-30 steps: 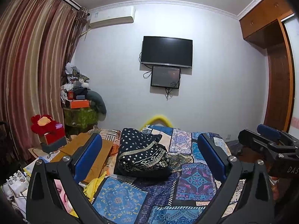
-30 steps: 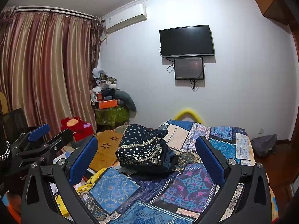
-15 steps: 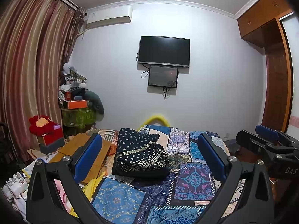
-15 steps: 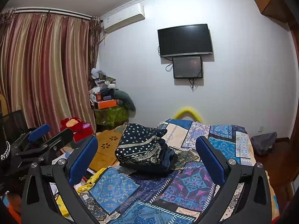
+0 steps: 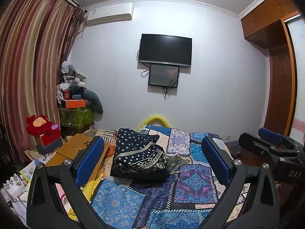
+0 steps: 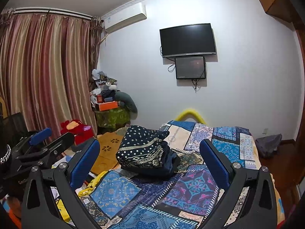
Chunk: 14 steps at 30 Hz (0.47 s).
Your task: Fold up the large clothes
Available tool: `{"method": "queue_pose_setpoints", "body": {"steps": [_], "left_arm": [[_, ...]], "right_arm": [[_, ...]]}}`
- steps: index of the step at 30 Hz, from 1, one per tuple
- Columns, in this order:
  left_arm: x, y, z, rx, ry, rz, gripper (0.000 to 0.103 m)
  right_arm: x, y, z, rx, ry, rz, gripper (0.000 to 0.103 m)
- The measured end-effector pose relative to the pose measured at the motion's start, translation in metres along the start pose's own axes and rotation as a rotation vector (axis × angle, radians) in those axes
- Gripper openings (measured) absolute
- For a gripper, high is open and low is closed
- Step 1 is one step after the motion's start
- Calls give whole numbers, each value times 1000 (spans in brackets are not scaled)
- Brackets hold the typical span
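A dark navy garment with white dots and a patterned border (image 5: 139, 154) lies folded in a bundle on the bed's blue patchwork cover (image 5: 192, 181); it also shows in the right wrist view (image 6: 146, 150). My left gripper (image 5: 152, 158) is open and empty, held above the near part of the bed, short of the bundle. My right gripper (image 6: 150, 156) is open and empty at about the same distance. The right gripper shows at the right edge of the left wrist view (image 5: 270, 148); the left gripper shows at the left of the right wrist view (image 6: 42, 145).
A wooden folding table (image 5: 76, 148) and a red plush toy (image 5: 38, 124) stand left of the bed. A cluttered green stand (image 5: 76, 105) is in the corner by the curtains (image 5: 28, 76). A TV (image 5: 165, 50) hangs on the far wall. A wardrobe (image 5: 276, 76) stands at right.
Both views have tilted up slightly, so the bundle and bed sit a little lower in frame. The garment has not moved and both grippers stay open.
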<state>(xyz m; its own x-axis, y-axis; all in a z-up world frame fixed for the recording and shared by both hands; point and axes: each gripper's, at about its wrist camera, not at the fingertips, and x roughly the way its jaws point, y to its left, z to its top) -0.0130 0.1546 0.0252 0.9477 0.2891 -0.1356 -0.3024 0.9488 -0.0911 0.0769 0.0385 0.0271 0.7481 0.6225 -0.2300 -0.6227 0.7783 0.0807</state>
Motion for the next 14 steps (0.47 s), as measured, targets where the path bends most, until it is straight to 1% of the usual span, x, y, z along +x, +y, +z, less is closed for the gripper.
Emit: {"method": "queue_pose_setpoints", "body": {"steps": [7,14], "left_arm": [[1,-1,-2,-13,12,-16,102],[3,-3,-4,-4,20,-11,102]], "right_arm": [[1,1,-1,-6,6,-3,103],[3,1,-1,-5,11,-4,103]]}}
